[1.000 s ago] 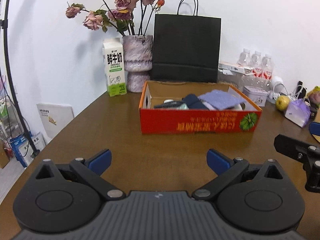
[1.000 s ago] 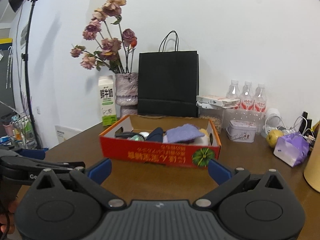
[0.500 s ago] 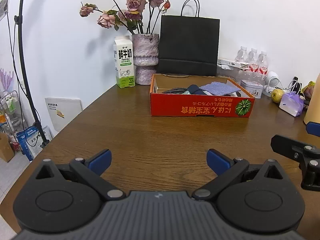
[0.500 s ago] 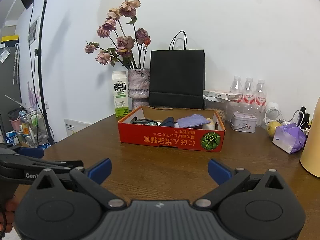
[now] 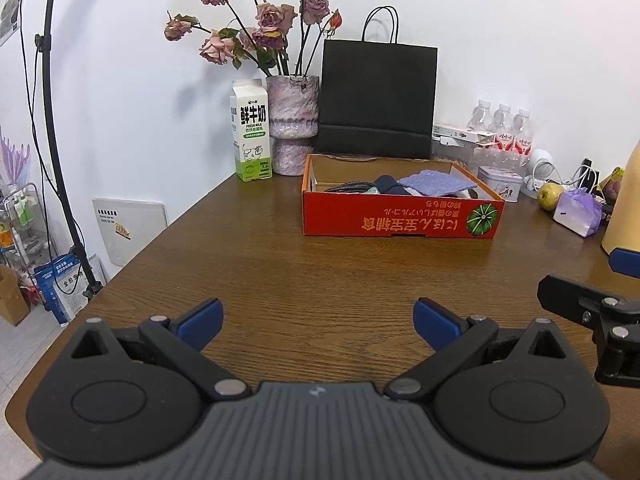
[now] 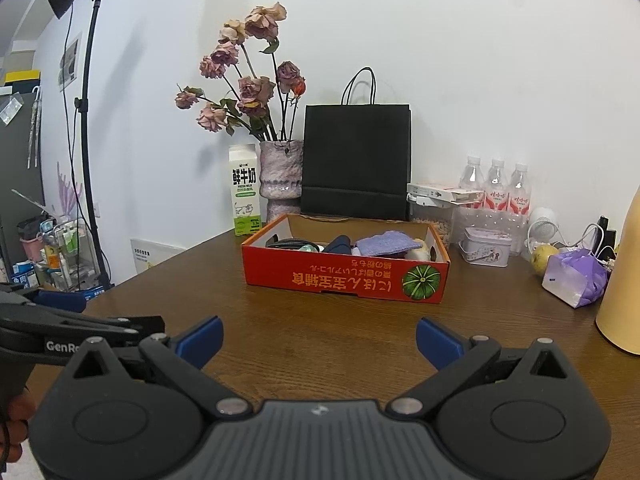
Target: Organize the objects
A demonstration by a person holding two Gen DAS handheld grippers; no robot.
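Observation:
A red cardboard box (image 5: 400,222) (image 6: 344,276) stands on the brown wooden table (image 5: 320,280), at the far side. It holds a purple cloth (image 5: 436,185) (image 6: 386,243), a dark blue item (image 6: 339,245) and a black cable (image 5: 348,188). My left gripper (image 5: 318,318) is open and empty, low over the near table. My right gripper (image 6: 319,338) is open and empty, well back from the box. Each gripper shows at the edge of the other's view.
Behind the box stand a milk carton (image 5: 251,132), a vase of dried roses (image 5: 294,124) and a black paper bag (image 5: 378,102). At the right are water bottles (image 5: 502,128), a small tin (image 5: 500,182), a pear (image 5: 549,195), a purple bag (image 5: 578,212) and a yellow container (image 6: 622,300). A light stand (image 6: 86,120) is left.
Both grippers have pulled back from the box, which now looks smaller and farther. Both stayed open and empty.

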